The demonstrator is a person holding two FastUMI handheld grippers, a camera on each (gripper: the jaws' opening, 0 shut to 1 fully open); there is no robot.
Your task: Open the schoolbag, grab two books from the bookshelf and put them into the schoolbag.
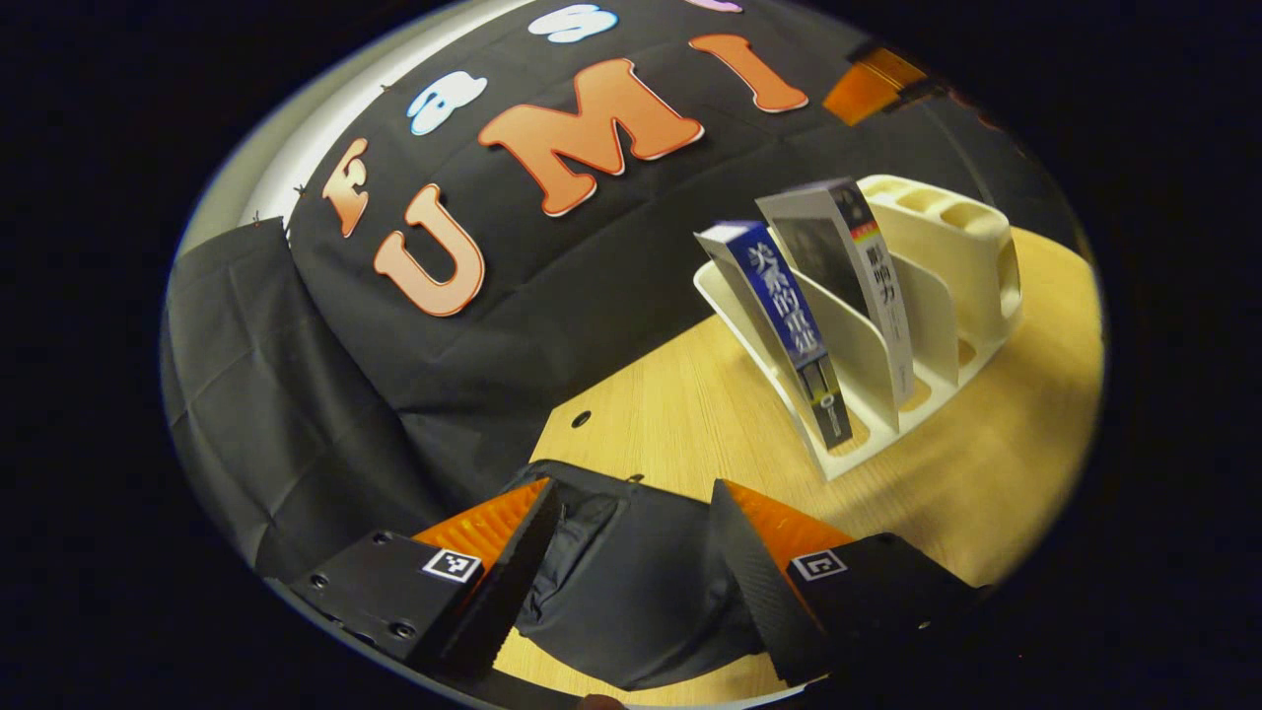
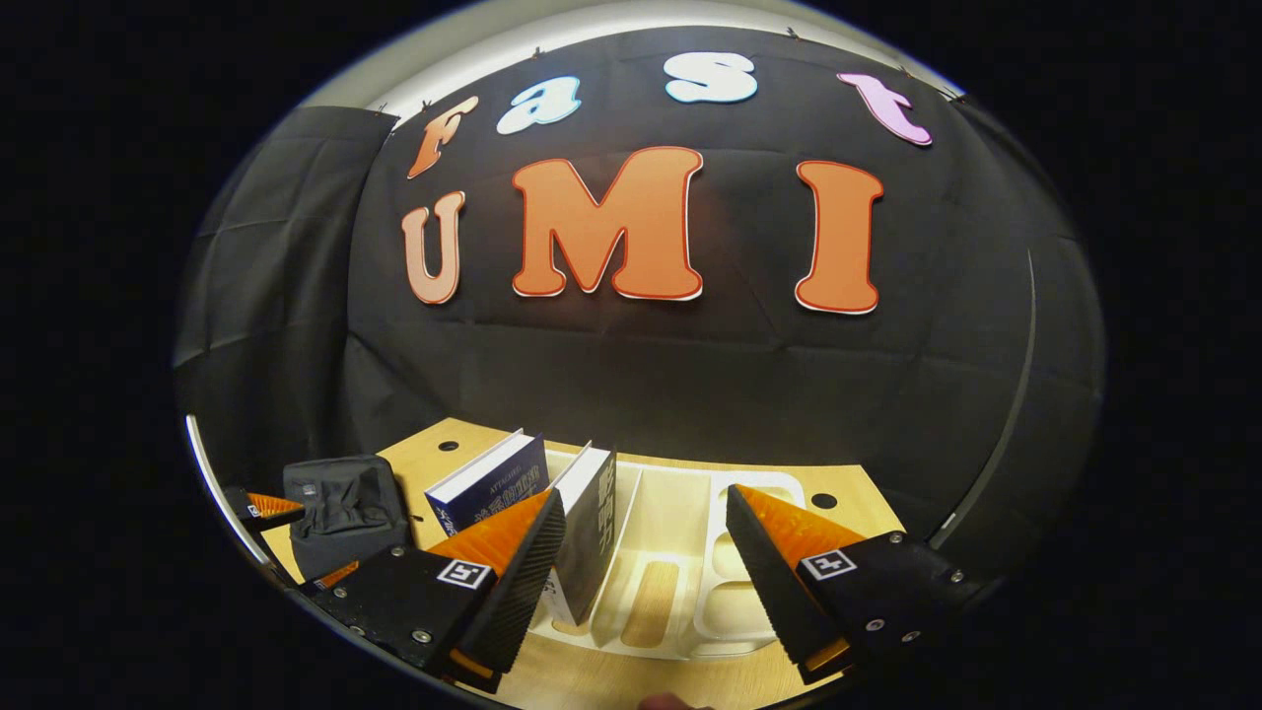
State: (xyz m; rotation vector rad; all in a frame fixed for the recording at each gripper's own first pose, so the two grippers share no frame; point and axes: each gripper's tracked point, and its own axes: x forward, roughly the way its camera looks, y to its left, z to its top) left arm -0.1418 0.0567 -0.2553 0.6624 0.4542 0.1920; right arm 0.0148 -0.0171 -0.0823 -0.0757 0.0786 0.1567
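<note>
A black schoolbag [image 1: 631, 592] lies on the wooden table, and my left gripper [image 1: 636, 513] stands open with the bag between its fingers. In the white bookshelf [image 1: 946, 296], beyond and to the right, a blue book [image 1: 789, 335] and a white-spined book [image 1: 868, 286] stand leaning. In the right gripper view my right gripper [image 2: 646, 537] is open just above the bookshelf [image 2: 690, 582]. Its left finger is close in front of the dark-covered book [image 2: 592, 532], with the blue book [image 2: 488, 488] farther left. The schoolbag [image 2: 345, 508] sits at far left.
The wooden table [image 1: 670, 414] has small round holes near its back edge. The black cloth wall rises right behind the table and bookshelf. The bookshelf's right side has small cup-like compartments [image 1: 937, 212]. Bare wood lies between bag and bookshelf.
</note>
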